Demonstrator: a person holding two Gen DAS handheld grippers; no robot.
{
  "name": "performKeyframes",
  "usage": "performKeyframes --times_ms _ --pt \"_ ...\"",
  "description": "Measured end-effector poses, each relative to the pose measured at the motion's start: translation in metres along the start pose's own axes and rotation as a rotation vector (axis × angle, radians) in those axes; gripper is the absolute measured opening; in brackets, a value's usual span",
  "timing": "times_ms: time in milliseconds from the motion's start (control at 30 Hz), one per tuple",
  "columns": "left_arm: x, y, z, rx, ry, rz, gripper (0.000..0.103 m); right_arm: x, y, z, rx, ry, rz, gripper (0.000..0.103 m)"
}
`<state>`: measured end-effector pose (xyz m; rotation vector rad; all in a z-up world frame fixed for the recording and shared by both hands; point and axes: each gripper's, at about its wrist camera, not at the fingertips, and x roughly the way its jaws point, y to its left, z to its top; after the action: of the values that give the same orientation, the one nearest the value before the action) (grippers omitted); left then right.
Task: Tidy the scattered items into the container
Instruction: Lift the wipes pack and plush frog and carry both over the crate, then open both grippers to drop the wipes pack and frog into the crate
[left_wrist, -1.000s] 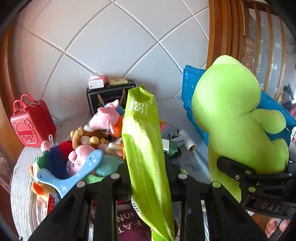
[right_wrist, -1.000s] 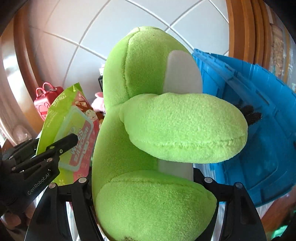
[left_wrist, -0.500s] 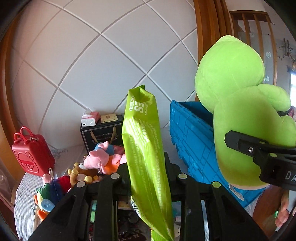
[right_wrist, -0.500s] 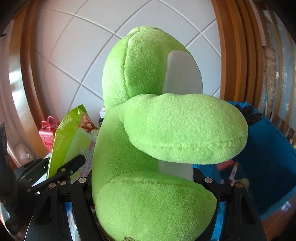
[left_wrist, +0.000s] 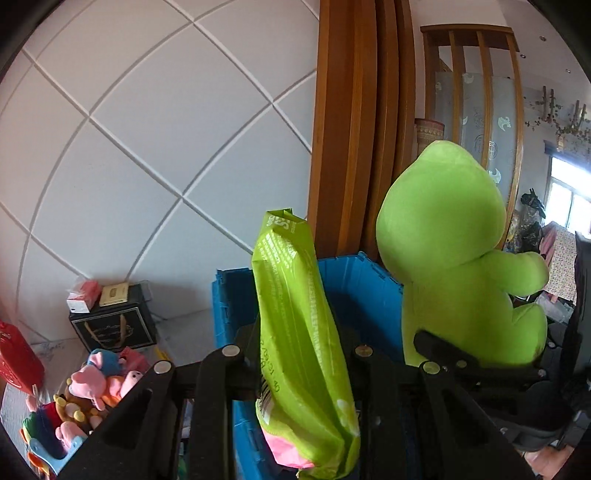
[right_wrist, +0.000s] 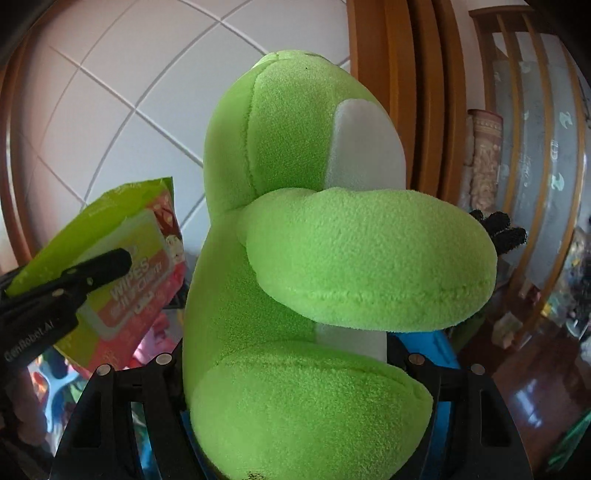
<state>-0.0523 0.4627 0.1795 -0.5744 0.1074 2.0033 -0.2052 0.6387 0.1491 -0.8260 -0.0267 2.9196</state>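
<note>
Your left gripper (left_wrist: 299, 363) has its fingers clamped tight on the green wipes pack (left_wrist: 295, 314), which stands nearly upright between them, its crimped top edge pointing up and its pink-and-green bottom hanging below the fingers. From the right wrist camera you see the same pack's printed face, pink and green with the word "WIPES" on it, at your left, with one black finger (right_wrist: 99, 264) of the left gripper lying across it. Your right gripper (right_wrist: 288, 363) has its fingers spread wide and pressed against both sides of the green plush toy (right_wrist: 314, 258), gripping it low on the body; the toy sits upright, its round head on top, one thick arm sticking out to the right with a white patch behind it. In the left wrist view the plush is just right of the wipes pack, close but not touching. The blue crate (left_wrist: 354, 280) lies directly behind and below both held things, its rim and inner wall showing between the pack and the plush. Down at the lower left, on the bench (left_wrist: 181, 328), a heap of soft toys (left_wrist: 96, 387) lies near a black box (left_wrist: 114, 328) with small cartons on top, and a red case (left_wrist: 18, 362) shows at the frame edge. A white quilted wall and wooden posts rise behind the crate.
</note>
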Motion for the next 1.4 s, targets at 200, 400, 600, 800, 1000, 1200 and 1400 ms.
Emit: performKeyframes --times_ms 200,400,600,800,1000,1200,1400 --pt "0.126 -0.043 -0.036 -0.035 0.357 -0.005 0.025 0.096 -0.074 -0.025 -0.070 0.218 -0.011 0.073" --pt "0.224 -0.049 -0.113 -0.055 0.695 0.031 0.024 0.194 -0.097 -0.070 -0.077 0.471 0.036 0.073" --pt "0.271 -0.052 -0.175 -0.034 0.925 0.039 0.024 0.271 -0.103 -0.134 -0.167 0.753 0.051 0.073" --pt "0.283 -0.056 -0.212 0.002 1.008 0.034 0.024 0.313 -0.106 -0.184 -0.172 0.931 0.070 0.073" --pt "0.289 -0.061 -0.213 0.008 1.022 0.051 0.030 0.333 -0.105 -0.214 -0.230 1.023 0.046 0.075" --pt "0.291 -0.063 -0.211 0.063 1.012 0.094 0.058 0.345 -0.103 -0.223 -0.228 1.042 0.052 0.081" --pt "0.271 -0.061 -0.184 0.047 0.934 0.083 0.066 0.342 -0.114 -0.214 -0.145 1.045 0.097 0.087"
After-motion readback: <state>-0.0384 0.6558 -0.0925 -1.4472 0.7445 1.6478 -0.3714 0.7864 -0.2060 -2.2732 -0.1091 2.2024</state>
